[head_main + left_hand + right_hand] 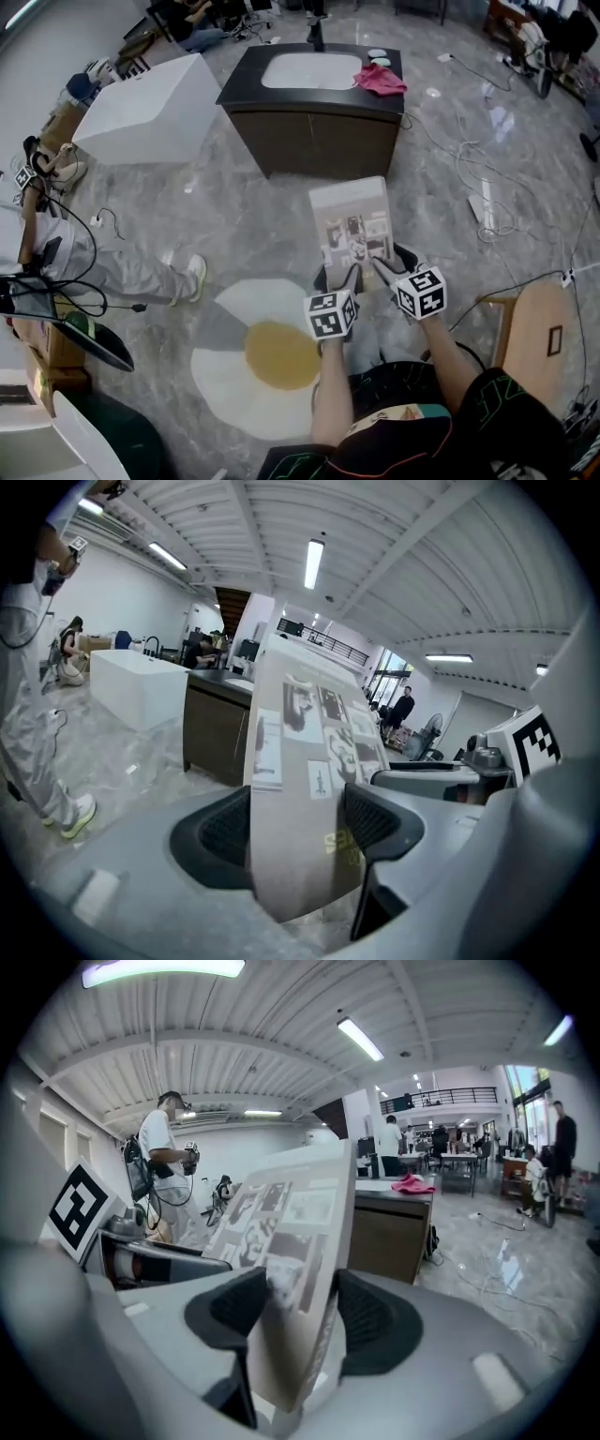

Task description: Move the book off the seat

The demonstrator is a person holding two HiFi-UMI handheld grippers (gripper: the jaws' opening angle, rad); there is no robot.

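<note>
My left gripper [349,277] and right gripper [386,270] both pinch the near edge of the thin beige photo-collage book [351,220], aloft over the grey marble floor [234,225]; it seems light and floppy, so it is best held at two corners.

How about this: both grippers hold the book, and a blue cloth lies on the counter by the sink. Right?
Not quite: the cloth is pink, not blue; the head view shows it on the counter by the sink. Both the left gripper and right gripper hold the book.
</note>
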